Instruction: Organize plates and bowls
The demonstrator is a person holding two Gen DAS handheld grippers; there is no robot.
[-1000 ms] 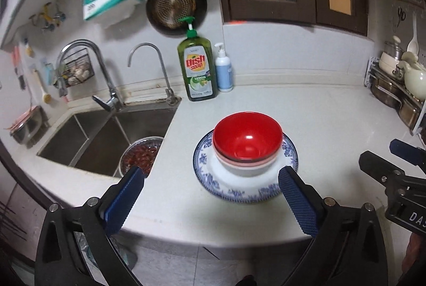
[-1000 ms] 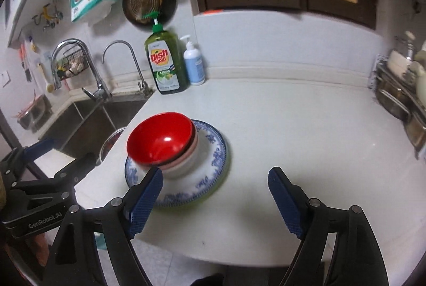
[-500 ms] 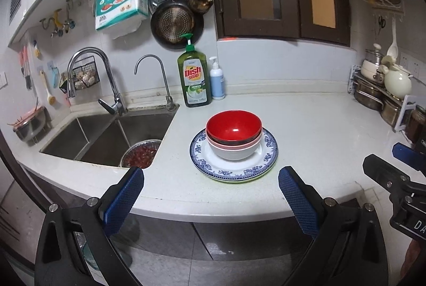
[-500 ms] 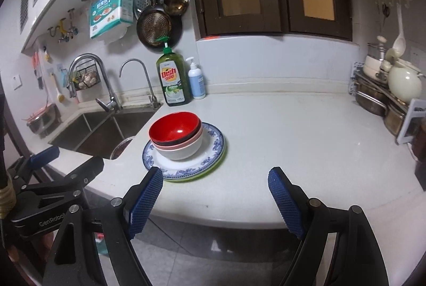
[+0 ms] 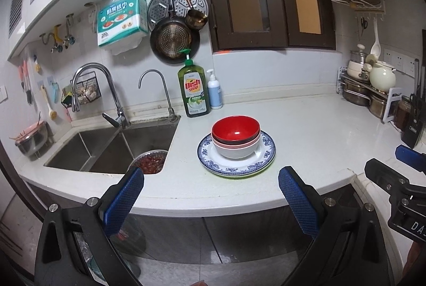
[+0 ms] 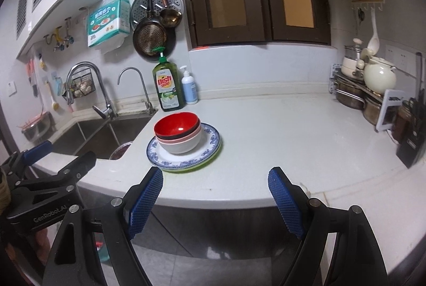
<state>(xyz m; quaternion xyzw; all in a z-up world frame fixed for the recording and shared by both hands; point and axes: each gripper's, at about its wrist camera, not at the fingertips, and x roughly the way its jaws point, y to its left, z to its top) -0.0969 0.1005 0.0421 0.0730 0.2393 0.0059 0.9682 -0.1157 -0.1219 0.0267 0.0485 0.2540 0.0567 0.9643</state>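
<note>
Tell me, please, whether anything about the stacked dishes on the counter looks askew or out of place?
Only slightly: the nested bowls sit off-centre, toward the sink side of the blue-patterned plate, and the green plate beneath peeks out unevenly. Nothing looks spilled or broken.

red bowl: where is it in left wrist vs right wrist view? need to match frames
Left wrist: red bowl sits just right of center, topping the bowl stack on the blue-patterned plate.
Right wrist: red bowl sits left of center, same stack, plate under it.
Shared landmark: green dish soap bottle, standing behind the stack, up and to the left of it, in both.
</note>
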